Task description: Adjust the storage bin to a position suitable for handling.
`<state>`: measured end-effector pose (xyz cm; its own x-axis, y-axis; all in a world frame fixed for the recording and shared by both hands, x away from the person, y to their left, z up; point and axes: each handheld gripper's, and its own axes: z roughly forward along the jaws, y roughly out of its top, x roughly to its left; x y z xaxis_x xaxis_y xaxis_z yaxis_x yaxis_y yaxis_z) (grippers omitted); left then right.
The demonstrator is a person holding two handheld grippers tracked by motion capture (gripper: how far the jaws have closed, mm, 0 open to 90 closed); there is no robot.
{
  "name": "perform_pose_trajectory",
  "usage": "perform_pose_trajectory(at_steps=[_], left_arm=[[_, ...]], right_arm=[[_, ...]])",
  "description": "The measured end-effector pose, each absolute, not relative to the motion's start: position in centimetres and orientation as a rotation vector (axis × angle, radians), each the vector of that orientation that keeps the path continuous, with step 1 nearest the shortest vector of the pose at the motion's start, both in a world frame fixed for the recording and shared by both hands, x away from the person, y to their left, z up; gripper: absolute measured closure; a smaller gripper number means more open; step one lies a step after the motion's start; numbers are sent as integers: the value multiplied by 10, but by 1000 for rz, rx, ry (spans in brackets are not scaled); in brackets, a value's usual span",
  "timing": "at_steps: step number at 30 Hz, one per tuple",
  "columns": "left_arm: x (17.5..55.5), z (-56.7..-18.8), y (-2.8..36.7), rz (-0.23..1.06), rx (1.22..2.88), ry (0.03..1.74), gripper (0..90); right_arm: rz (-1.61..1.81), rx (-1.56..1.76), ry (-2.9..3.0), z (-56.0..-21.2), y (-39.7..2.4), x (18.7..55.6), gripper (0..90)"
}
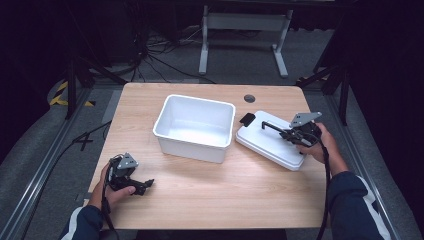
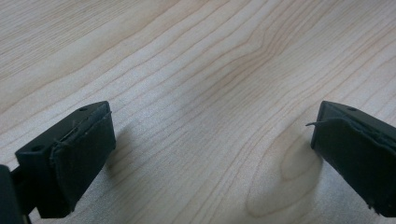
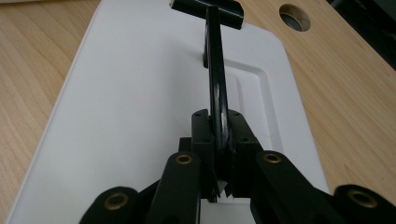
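The white lid (image 1: 272, 140) is lying flat on the right side of the table (image 1: 210, 200), just beside the white tub (image 1: 195, 127), with its black handle (image 3: 215, 70) standing up along the top. The right hand-held gripper (image 1: 295, 134) is clamping that handle: in the right gripper view its two black jaws are pressing closed on the thin bar from both sides, and the bar is running away from them to a black crosspiece at the lid's far edge. The person's right hand (image 1: 320, 145) is resting over the lid's near corner.

The left hand-held gripper (image 1: 131, 181) is sitting low over the bare front left of the table, well apart from the lid; its jaws are standing wide (nothing but wood grain is lying between the pads (image 2: 84, 158)).

The tub is sitting open and upright at the table's middle, between the two grippers. A round grey cable hole (image 1: 249, 98) is showing in the table behind the lid.
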<state>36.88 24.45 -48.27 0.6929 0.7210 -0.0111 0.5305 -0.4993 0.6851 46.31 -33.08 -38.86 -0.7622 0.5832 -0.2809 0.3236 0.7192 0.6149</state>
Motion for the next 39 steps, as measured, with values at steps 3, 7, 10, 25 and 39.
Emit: perform_pose_trajectory(at_steps=[3, 7, 10, 25, 39], left_arm=[[369, -483, 245, 364, 2224, 951, 2], [369, -483, 245, 364, 2224, 951, 2], [369, -483, 245, 364, 2223, 952, 2], [369, -483, 245, 364, 2223, 952, 2], [369, -483, 245, 364, 2223, 951, 2]], right_arm=[[756, 706, 2464, -393, -331, 464, 843], [766, 724, 2465, -397, -334, 465, 842], [769, 748, 2467, -401, -336, 467, 841], [765, 790, 2478, -413, -340, 468, 838], [791, 837, 2440, -408, -344, 464, 751]])
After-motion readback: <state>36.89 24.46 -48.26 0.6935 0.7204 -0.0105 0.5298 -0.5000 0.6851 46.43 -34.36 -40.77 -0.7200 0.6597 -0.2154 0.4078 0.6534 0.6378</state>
